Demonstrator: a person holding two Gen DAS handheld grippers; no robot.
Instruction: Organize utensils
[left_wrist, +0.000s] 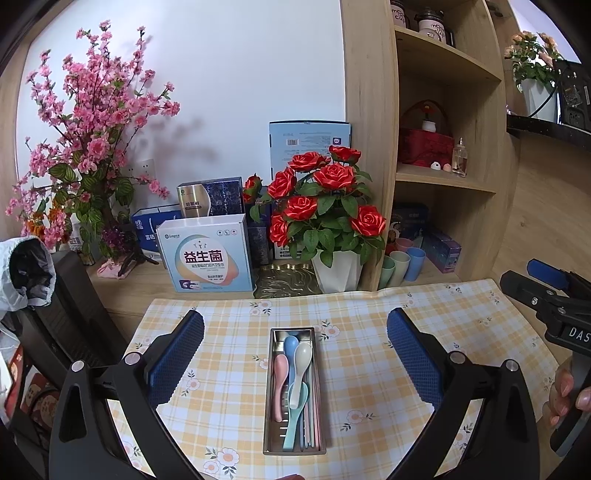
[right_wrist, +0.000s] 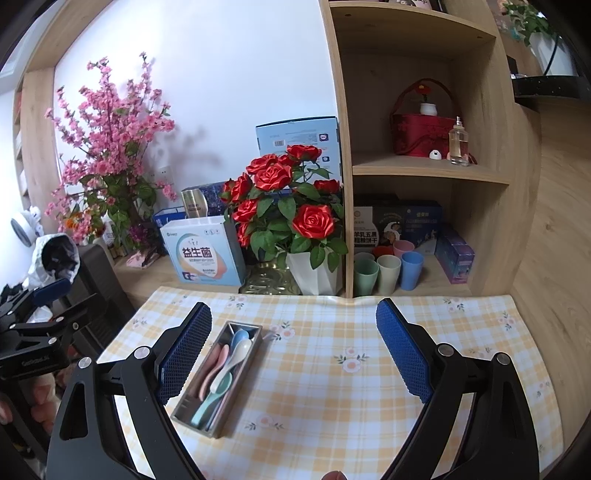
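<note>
- Fingers of the left gripper (left_wrist: 295, 354) stand wide apart at the lower frame, empty, straddling the metal tray (left_wrist: 270, 406) at lower centre.
- Tray's long axis runs straight away from those fingers; spoons (left_wrist: 301, 365) and chopsticks lie lengthwise inside.
- Right gripper (right_wrist: 293, 354), also spread and empty, has the tray lower left, angled; the left looks nearer.
- Rose pot (left_wrist: 338, 271) stands beyond, mid-frame.

Brushed metal tray (left_wrist: 270, 387) — matt plastic spoons (left_wrist: 301, 369), wood shelves (right_wrist: 428, 170)
</note>
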